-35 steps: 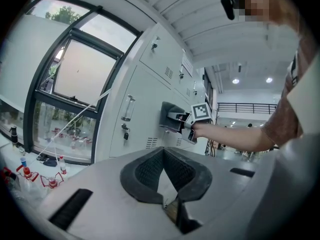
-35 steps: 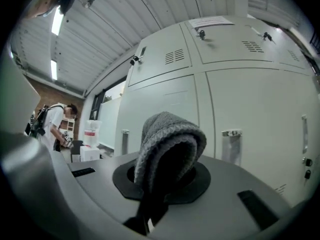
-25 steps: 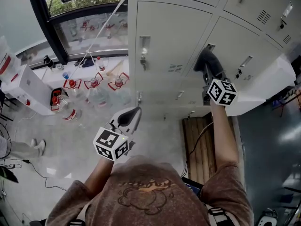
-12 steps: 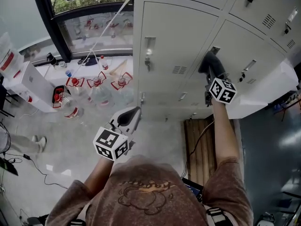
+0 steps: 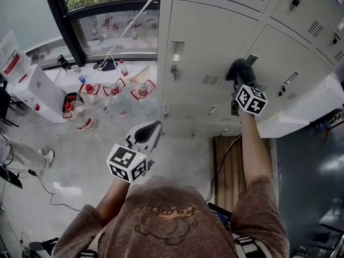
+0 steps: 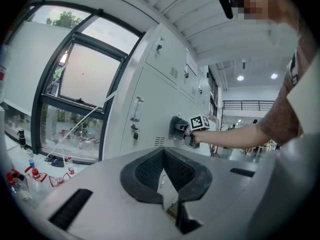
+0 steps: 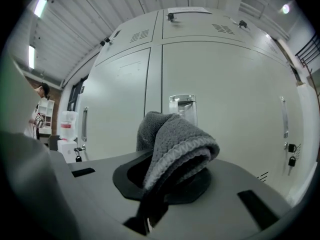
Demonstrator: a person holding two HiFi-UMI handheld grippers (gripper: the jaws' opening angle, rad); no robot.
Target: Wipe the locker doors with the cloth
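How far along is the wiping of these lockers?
Nothing shows which doors are already wiped; they all look alike. In hand: the right gripper holds the grey cloth against one locker door beside its handle. The left gripper hangs empty. Left, as far as I can judge: the rest of that door and its neighbours.

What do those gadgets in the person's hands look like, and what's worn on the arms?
The left gripper and right gripper are pale grey shells with black ribbed fingers, each carrying a white cube printed with black square markers. The person wears a brown short-sleeved T-shirt.
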